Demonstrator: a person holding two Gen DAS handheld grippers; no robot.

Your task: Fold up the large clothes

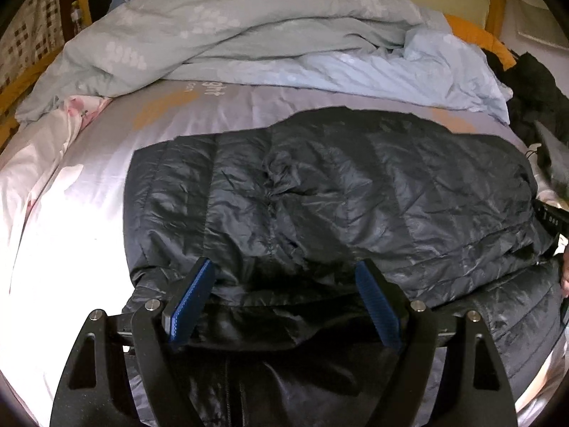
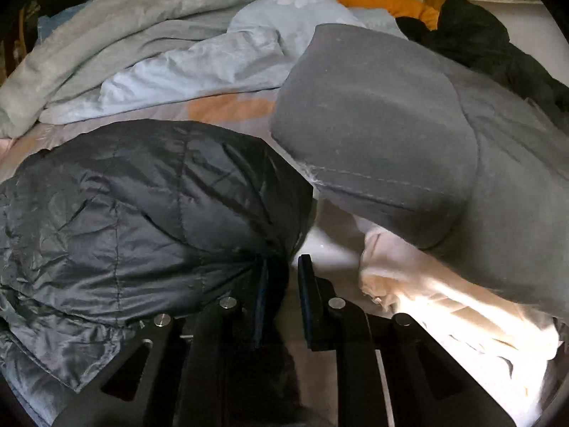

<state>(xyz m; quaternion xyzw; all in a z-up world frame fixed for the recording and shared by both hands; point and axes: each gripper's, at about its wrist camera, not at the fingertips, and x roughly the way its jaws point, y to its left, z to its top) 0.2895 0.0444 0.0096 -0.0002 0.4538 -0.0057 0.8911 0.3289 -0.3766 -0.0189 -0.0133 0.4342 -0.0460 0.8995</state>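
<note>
Lying on bed (image 1: 89, 185): jacket (image 1: 338, 192), dark, quilted, shiny, crinkled.
Left fingers (image 1: 284, 274): spread wide over its near edge.
Right fingers (image 2: 284, 267): pinching jacket fabric.
Beside: grey cushion (image 2: 373, 135), rumpled duvet (image 1: 249, 28).

Both wrist views look steeply down, close over the jacket (image 1: 320, 185).

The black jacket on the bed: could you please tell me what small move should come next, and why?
Probably close the left hand-held gripper on the jacket edge lying between its open fingers. The right hand-held gripper appears to pinch a bunched corner, so both sides could then lift for a fold.
</note>
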